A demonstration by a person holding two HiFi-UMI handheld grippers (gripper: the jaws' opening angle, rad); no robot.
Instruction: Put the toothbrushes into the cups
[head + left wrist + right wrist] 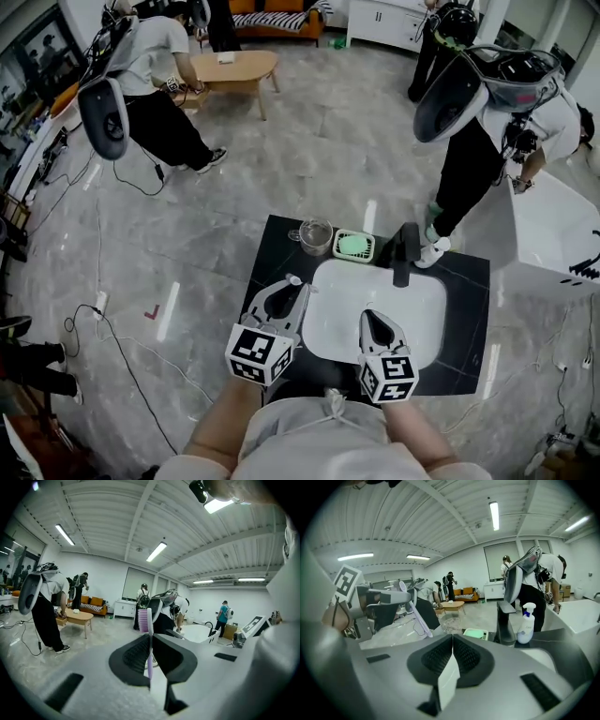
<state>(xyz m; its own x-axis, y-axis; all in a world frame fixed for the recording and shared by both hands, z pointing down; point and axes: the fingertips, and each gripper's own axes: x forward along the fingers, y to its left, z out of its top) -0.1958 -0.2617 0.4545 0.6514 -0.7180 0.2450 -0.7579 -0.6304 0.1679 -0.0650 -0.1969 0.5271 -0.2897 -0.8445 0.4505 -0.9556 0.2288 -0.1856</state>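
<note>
nearest the head camera, the person's forearms carry both grippers over the white sink (427, 314), which is set in a black counter (469, 309).

left gripper (284, 298): clenched on a toothbrush (143, 621). its own view shows the lilac handle pinched between the pads, with the bristled head standing up above the jaw tips. this gripper is over the sink's left rim.

right gripper (375, 328): jaws pressed together with nothing between them, as its own view confirms. it is over the basin, near the front edge.

glass cup (316, 234): upright on the counter behind the sink, at the back left, apart from both grippers. the toothbrush is not in it.

green soap dish (354, 246): just to the right of the cup. black faucet (405, 253): right of the dish. pump bottle (526, 623): beside the faucet, seen from the right gripper view.

other people stand on the floor beyond the counter.
</note>
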